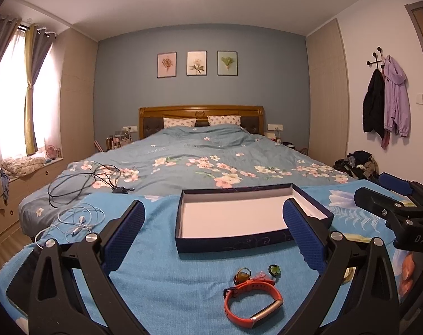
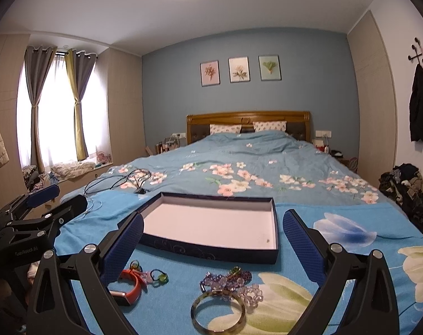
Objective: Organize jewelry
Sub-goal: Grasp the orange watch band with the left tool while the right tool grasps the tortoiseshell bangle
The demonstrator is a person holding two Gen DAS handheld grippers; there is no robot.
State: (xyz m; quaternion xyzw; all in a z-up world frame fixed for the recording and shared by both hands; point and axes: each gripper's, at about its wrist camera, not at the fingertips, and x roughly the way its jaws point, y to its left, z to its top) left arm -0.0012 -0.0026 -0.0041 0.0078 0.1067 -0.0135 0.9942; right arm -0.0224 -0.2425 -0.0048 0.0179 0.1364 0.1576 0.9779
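We hold both grippers with fingers spread wide, gripping nothing: left gripper (image 1: 213,231), right gripper (image 2: 213,234). Empty box (image 2: 211,247) sits ahead on the bed (image 1: 183,150); orange watch band (image 1: 253,304) and bangle (image 2: 218,314) lie near us.

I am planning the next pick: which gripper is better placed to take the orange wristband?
Left. The orange wristband lies between the open left gripper fingers; the right gripper faces the bangle instead.
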